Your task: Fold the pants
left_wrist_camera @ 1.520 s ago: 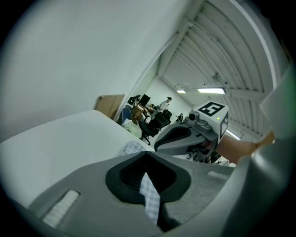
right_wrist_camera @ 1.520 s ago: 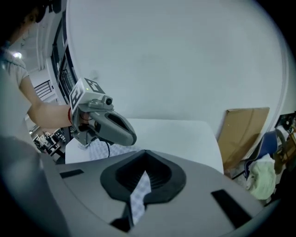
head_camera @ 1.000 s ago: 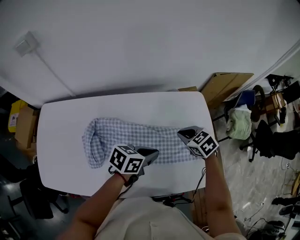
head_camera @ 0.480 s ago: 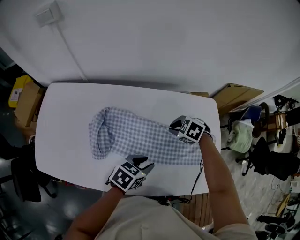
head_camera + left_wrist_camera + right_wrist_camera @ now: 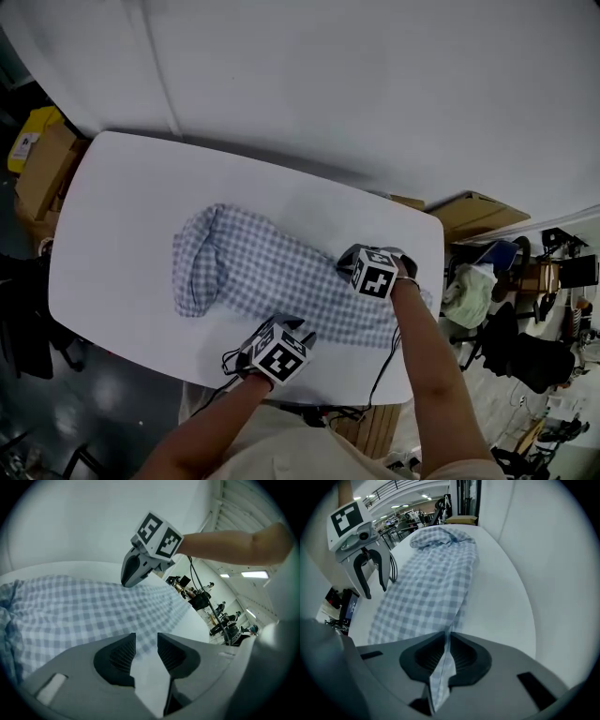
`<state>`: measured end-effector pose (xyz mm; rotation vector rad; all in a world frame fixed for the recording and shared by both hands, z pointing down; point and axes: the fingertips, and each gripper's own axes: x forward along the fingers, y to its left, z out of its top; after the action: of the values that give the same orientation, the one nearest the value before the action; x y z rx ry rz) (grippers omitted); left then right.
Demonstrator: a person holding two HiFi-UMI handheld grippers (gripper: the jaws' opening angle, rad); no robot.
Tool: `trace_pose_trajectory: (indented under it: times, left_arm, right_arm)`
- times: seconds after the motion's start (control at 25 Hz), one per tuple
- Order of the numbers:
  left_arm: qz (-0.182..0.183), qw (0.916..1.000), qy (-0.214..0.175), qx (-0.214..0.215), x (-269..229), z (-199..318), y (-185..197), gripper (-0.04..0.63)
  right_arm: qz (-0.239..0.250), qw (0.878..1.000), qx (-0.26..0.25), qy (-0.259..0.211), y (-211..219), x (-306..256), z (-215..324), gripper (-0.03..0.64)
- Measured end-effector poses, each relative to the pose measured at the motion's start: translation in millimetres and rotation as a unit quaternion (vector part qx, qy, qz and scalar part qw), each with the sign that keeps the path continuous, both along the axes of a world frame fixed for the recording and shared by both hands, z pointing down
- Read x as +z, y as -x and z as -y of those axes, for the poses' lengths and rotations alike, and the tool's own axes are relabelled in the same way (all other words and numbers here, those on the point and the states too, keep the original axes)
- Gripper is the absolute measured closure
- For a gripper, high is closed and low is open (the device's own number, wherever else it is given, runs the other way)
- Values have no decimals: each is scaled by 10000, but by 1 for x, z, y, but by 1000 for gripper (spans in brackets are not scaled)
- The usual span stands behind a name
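Observation:
Blue-and-white checked pants (image 5: pixel 272 277) lie flat across the white table (image 5: pixel 122 206), with the bunched end at the left. My right gripper (image 5: pixel 345 262) points straight down at the far edge of the pants near their right end. Its jaws have just opened a little, and they are shut on a fold of the pants (image 5: pixel 431 583) that runs between the pads (image 5: pixel 461 656). My left gripper (image 5: pixel 292 328) hovers over the near edge of the pants (image 5: pixel 70 606). Its jaws have just been opening and stand open, with nothing between them.
Cardboard boxes (image 5: pixel 42 169) stand off the table's left end, and another box (image 5: pixel 469 211) is at its right. Chairs and clutter (image 5: pixel 506 328) fill the floor at the right. A white wall (image 5: pixel 328 75) runs behind. The table's near edge lies just under my left hand.
Both grippers have sunk toward the pants. The left one has pulled back to the cloth's near edge and its jaws have parted. The right one has rolled to point down.

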<state>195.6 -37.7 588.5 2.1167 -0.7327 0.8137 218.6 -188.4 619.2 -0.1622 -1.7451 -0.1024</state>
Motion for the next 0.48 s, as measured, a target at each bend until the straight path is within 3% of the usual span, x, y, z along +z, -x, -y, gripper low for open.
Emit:
trace_pose_trajectory:
  times: [0.24, 0.48]
  left_arm:
    - [222, 9995, 218, -35, 22, -3, 8, 459]
    - [315, 9991, 297, 6, 29, -3, 10, 459]
  right_arm:
    - [-86, 9996, 151, 210, 0, 8, 1, 591]
    - [203, 9913, 1032, 789, -3, 4, 13, 598]
